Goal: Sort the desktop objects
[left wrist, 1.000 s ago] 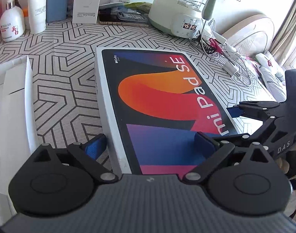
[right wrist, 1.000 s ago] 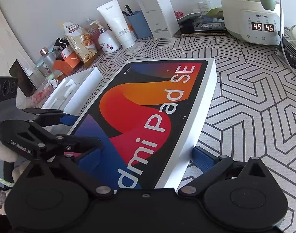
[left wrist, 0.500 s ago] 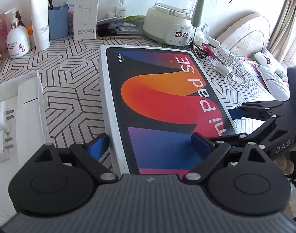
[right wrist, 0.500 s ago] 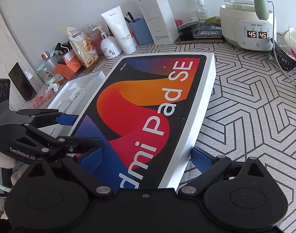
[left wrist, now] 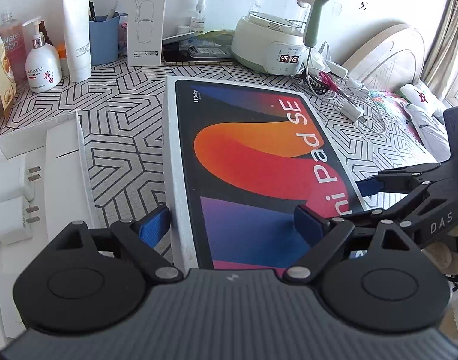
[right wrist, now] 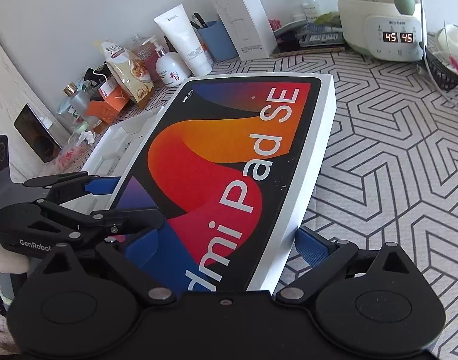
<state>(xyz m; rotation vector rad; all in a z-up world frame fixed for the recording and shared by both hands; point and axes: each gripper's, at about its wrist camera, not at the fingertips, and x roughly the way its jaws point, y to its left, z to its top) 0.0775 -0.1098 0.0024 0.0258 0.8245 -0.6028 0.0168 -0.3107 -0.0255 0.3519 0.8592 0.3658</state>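
The tablet box lid (left wrist: 258, 162), black with an orange and red swirl and white sides, is held tilted up off the patterned table. My left gripper (left wrist: 231, 225) is shut on its near left corner, one blue pad under the side, one on top. My right gripper (right wrist: 226, 246) is shut on the near right corner of the lid (right wrist: 234, 156) the same way. Each gripper shows in the other's view. The open white box tray (left wrist: 49, 174) with chargers lies to the left, also in the right wrist view (right wrist: 121, 147).
A kettle base (left wrist: 276, 48) reading 45 stands at the back right with cables and scissors (left wrist: 327, 82) beside it. Bottles, a tube, a blue pen cup (left wrist: 104, 43) and a tall white carton (left wrist: 146, 18) line the back wall. A snack bag (right wrist: 130, 72) stands far left.
Both grippers have raised the lid's near end and drawn it back. The back wall items and the white tray now show more fully in both views.
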